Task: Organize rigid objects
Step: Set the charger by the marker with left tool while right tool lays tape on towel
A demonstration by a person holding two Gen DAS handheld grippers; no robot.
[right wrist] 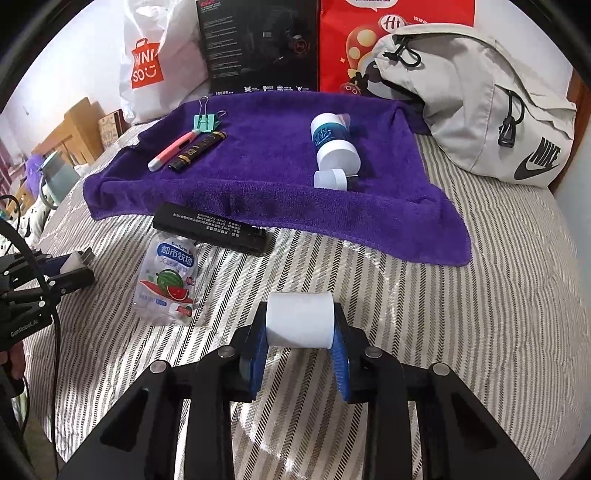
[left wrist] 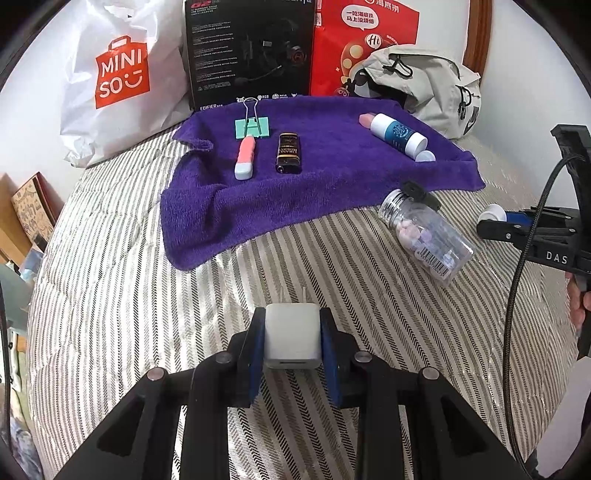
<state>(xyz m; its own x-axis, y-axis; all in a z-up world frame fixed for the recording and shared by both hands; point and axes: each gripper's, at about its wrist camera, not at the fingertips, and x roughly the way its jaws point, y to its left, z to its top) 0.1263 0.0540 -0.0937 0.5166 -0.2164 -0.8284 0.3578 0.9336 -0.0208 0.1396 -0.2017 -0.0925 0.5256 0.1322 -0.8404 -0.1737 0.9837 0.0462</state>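
Striped bedspread (left wrist: pixel 110 295) under purple towel (left wrist: pixel 314 184); left tool (left wrist: pixel 292 341) pinches charger (left wrist: pixel 292 336), right tool (right wrist: pixel 300 334) white cylinder (right wrist: pixel 300 319).

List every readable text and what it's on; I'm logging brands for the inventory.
"MINISO": white bag
"EDIFIER": black box
"Hi": red bag
"NIKE": grey bag
"DAS": right gripper
"GenRobot.AI": left gripper
"Dosfarm": clear bottle
Print on the black bar, blue-white bottle and lighter: too small.
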